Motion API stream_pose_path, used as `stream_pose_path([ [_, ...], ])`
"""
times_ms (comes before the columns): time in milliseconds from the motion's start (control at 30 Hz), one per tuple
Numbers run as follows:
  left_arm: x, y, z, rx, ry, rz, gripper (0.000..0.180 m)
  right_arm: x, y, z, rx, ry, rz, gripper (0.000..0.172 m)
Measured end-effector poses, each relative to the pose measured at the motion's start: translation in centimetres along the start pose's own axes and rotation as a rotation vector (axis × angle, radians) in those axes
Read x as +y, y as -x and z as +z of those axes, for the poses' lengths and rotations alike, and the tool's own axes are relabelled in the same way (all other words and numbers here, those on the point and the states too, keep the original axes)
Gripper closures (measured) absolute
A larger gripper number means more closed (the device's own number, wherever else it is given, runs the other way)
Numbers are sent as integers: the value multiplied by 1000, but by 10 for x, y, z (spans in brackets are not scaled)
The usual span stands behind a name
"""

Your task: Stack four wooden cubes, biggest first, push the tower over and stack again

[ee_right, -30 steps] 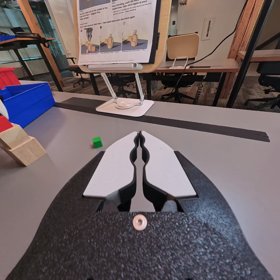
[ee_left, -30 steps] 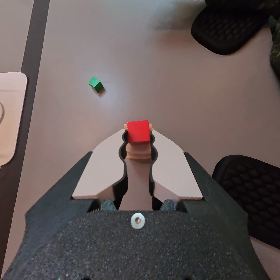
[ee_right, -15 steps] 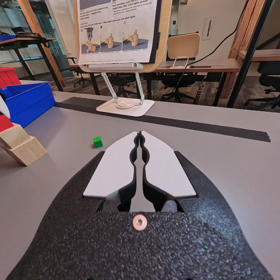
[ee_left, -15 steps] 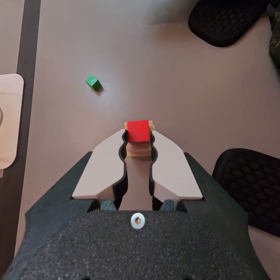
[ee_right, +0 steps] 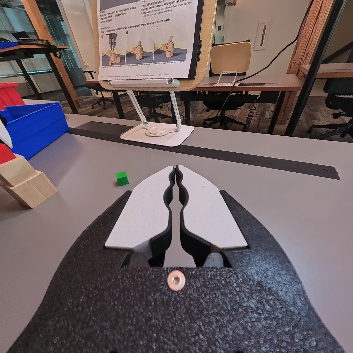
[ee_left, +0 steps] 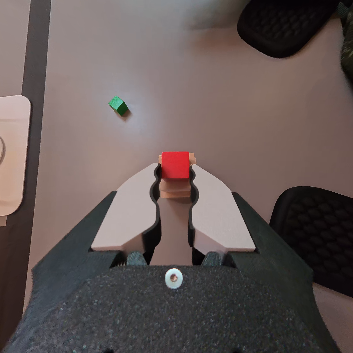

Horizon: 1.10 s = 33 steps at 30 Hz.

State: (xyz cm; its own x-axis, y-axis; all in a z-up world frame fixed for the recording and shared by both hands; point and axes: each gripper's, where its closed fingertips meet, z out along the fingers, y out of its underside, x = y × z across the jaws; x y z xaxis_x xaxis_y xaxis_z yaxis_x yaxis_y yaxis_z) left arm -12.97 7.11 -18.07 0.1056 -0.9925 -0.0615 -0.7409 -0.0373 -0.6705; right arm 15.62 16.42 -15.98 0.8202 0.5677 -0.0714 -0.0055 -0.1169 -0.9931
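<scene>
Red cube [ee_left: 175, 165], square-on w/ no long axis, sat pinched in left gripper [ee_left: 175, 169] atop wooden blocks [ee_left: 175, 192]; right gripper [ee_right: 176, 168] closed, empty, near green cube [ee_right: 122, 178].

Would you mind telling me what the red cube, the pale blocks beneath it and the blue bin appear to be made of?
Red cube: probably painted wood, with an opaque matte coat and crisp edges. Pale blocks: bare, unfinished wood, with visible grain. Blue bin: looks like moulded plastic, smooth, with a slight sheen and thin walls.
</scene>
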Motion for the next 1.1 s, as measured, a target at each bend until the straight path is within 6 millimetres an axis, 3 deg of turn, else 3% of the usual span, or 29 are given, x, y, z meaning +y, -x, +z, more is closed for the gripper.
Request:
stream_pose_path([
  [200,-3,2,-8,-36,-3,3,145,-1,0,0,1,-3,0,171],
  [333,-28,10,-28,-94,-90,-15,146,-2,0,-1,-2,-7,2,171],
  [433,-49,30,-28,-210,-57,-84,148,-1,2,0,-4,-5,-3,171],
  [567,-69,49,0,-328,95,-236,147,-3,2,-1,-3,-9,-7,171],
  [667,-89,60,31,-357,140,-353,149,-6,2,-2,-5,-17,-7,171],
  [767,-97,74,68,-362,203,-431,146,-7,2,-3,-6,-22,-9,171],
  [900,-81,96,112,-359,373,-498,137,-11,3,-4,-12,-33,-15,171],
  [1000,-67,107,129,-363,483,-550,136,-13,3,-5,-11,-38,-24,171],
  [1100,-50,103,144,-312,599,-587,127,-16,3,-6,-14,-48,-24,171],
])
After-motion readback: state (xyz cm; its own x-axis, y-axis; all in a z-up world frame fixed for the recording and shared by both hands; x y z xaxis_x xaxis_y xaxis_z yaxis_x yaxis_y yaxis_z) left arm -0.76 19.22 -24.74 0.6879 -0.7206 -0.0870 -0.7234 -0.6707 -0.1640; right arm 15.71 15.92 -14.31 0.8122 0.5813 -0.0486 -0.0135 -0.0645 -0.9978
